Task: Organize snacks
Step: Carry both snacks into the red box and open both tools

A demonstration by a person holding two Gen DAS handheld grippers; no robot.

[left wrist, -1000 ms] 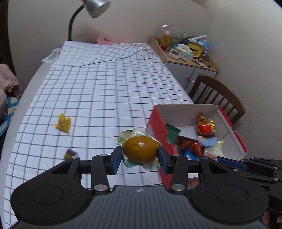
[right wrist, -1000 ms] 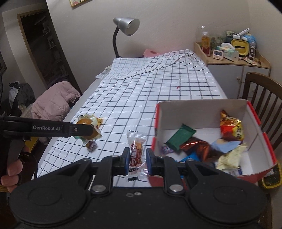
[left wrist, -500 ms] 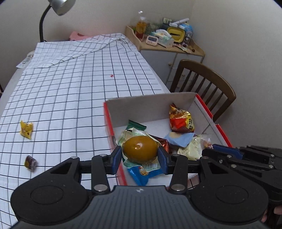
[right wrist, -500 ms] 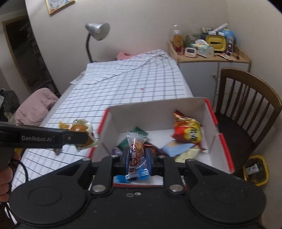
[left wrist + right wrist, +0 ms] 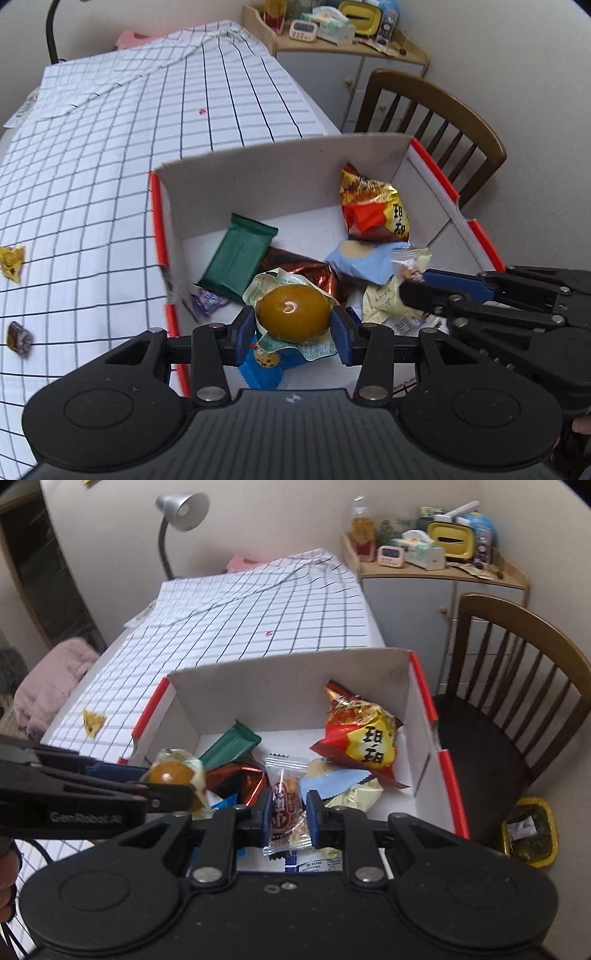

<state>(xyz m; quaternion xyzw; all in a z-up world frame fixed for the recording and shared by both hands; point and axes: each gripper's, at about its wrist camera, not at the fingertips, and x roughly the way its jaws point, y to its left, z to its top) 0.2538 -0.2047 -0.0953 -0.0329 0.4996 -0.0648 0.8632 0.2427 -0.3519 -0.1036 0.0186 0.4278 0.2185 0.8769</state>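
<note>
soft, even indoor light with no hard shadows; the desk lamp [image 5: 183, 507] looks unlit. a small glare spot sits on the wrapped egg [image 5: 292, 313]. fisheye bending curves the tablecloth [image 5: 110, 155] grid (strongest at the edges), corners vignette black, and slight motion blur softens detail.

Two grippers [image 5: 293, 325] [image 5: 286, 808], one box [image 5: 280, 173].

Both handheld grippers are matte black plastic: a ribbed housing, two round discs, and silver screws at the linkage pivots. The left gripper [image 5: 293, 328] and the right gripper [image 5: 287, 813] carry blue finger pads. White "GenRobot.AI" lettering marks the left one's side.
</note>
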